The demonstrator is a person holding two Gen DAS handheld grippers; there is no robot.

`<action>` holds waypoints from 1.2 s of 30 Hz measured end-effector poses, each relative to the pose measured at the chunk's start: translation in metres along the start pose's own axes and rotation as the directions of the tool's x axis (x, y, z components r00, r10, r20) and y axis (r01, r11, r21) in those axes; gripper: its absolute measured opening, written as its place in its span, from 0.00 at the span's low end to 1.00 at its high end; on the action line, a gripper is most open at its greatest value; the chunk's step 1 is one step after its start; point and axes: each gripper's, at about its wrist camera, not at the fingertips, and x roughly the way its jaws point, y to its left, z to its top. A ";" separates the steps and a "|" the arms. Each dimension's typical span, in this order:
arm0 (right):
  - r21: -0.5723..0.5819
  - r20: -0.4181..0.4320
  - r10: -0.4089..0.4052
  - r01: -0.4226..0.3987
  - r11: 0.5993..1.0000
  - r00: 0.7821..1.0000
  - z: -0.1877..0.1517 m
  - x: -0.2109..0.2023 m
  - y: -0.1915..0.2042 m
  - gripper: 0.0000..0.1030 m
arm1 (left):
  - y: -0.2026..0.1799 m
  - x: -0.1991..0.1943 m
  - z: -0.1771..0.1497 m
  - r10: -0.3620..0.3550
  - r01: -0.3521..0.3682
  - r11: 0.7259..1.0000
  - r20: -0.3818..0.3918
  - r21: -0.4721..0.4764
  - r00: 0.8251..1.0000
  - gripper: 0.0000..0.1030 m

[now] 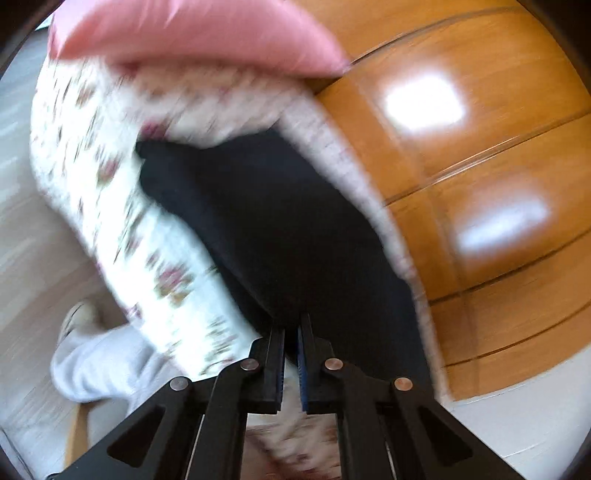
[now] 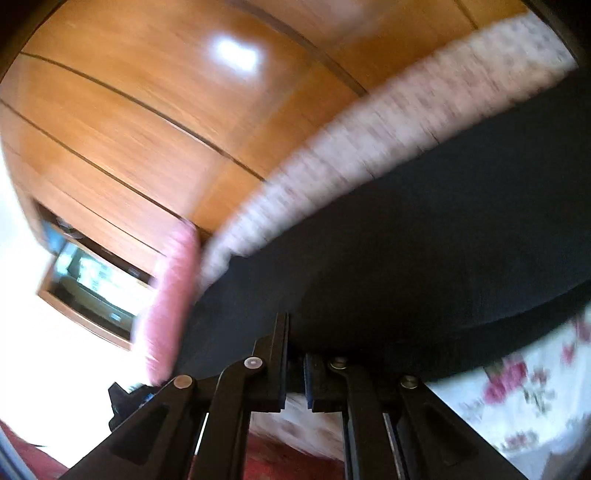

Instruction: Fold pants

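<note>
In the left wrist view, a floral bedspread [image 1: 110, 206] fills the left, a pink pillow [image 1: 192, 33] the upper left. The black pants [image 1: 266, 221] run down the centre into the left gripper [image 1: 291, 328], clamped on their edge. Wooden wardrobe panels [image 1: 480, 166] fill the right. In the right wrist view, the right gripper [image 2: 295, 347] pinches the pants [image 2: 406, 251] at lower centre.

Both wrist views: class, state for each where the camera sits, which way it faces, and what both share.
Left wrist: on the left gripper, facing along its fingers at the black pants; a leg in light trousers shows.
Right wrist: on the right gripper, facing the pants; no body shows.
Shared: pants, floral bedding, wooden cabinet.
</note>
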 end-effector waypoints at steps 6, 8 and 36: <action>0.130 -0.058 0.046 -0.038 0.991 0.997 -0.004 0.012 -0.030 0.11 | -0.003 -0.007 0.007 0.002 -0.005 0.999 0.073 0.051 0.997 0.26; 0.133 -0.018 0.037 -0.034 0.991 0.999 -0.001 0.003 -0.032 0.18 | 0.000 -0.009 0.017 -0.014 0.011 0.999 0.100 0.034 0.995 0.27; 0.388 0.375 -0.421 0.273 0.881 0.826 0.042 -0.141 -0.138 0.37 | -0.014 -0.009 0.036 0.174 -0.226 0.958 0.266 0.178 0.948 0.28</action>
